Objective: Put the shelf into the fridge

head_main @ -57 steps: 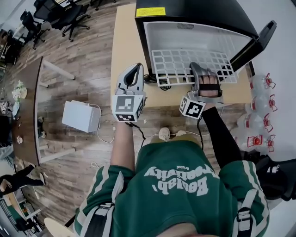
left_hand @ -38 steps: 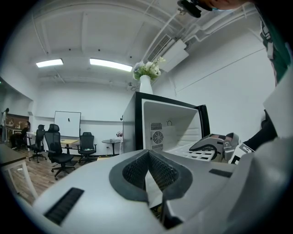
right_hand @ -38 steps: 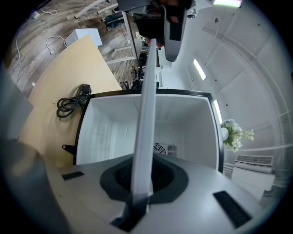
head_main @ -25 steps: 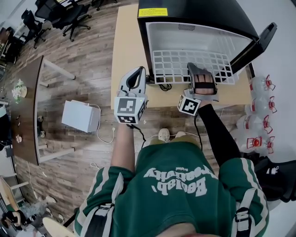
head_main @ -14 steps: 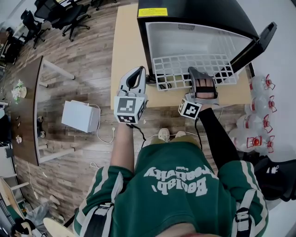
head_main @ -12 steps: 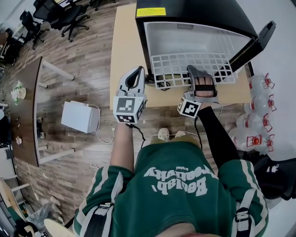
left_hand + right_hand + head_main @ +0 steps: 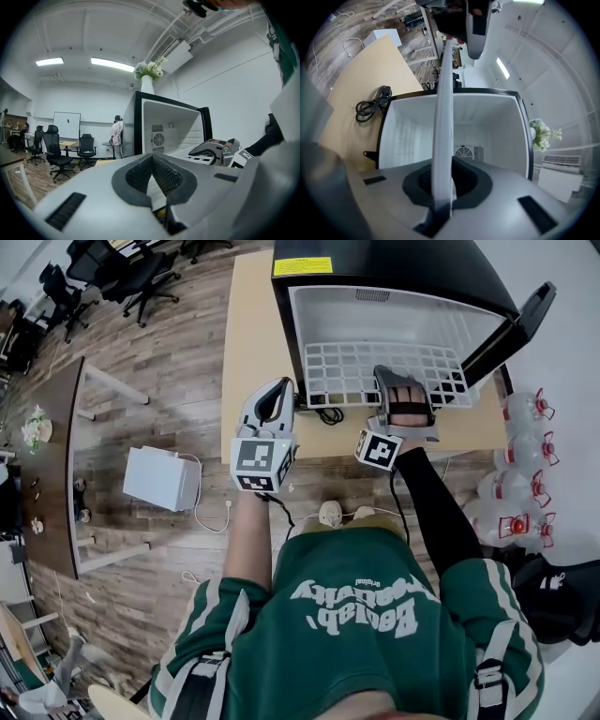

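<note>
Shelf [image 7: 342,371]: white wire grid, lying mostly inside the open fridge [image 7: 403,273], front edge at the opening.
Left gripper [image 7: 275,390]: jaws closed together, holding nothing, above the table [image 7: 246,334], left of the shelf.
Right gripper [image 7: 394,379]: jaws clamped on the shelf's front edge.

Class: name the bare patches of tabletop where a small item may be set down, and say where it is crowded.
Bare: the tabletop strip left of the fridge, back to the far edge; a narrow strip at the front edge, right of the right gripper. Crowded: before the fridge opening, with the shelf, the coiled cable and the right gripper.
</note>
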### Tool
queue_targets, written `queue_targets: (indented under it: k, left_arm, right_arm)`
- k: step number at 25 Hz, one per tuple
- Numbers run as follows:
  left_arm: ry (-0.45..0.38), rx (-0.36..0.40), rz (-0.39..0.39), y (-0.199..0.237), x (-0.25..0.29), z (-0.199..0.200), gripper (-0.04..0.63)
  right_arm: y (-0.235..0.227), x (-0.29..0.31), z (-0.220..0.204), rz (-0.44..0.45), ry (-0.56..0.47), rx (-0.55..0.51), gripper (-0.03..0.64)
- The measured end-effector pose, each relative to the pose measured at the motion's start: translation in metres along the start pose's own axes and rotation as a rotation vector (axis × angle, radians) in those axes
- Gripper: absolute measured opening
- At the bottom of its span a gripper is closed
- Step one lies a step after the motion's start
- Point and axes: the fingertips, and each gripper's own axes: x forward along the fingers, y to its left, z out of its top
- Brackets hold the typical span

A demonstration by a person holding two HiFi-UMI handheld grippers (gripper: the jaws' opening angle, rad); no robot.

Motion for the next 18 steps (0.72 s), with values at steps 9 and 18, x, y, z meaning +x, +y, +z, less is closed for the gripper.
queue_targets:
  k: [9, 18]
  left_arm:
    - [0.001, -0.003, 0.005, 0.003, 0.003, 0.000, -0.006]
    - [0.007, -0.015, -0.007, -0.003, 0.011, -0.005, -0.006]
  right_arm:
    - [0.001, 0.018, 0.001, 0.013, -0.009, 0.003, 0.029]
    - [0.009, 0.024, 0.000, 0.012, -0.028, 0.046, 0.040]
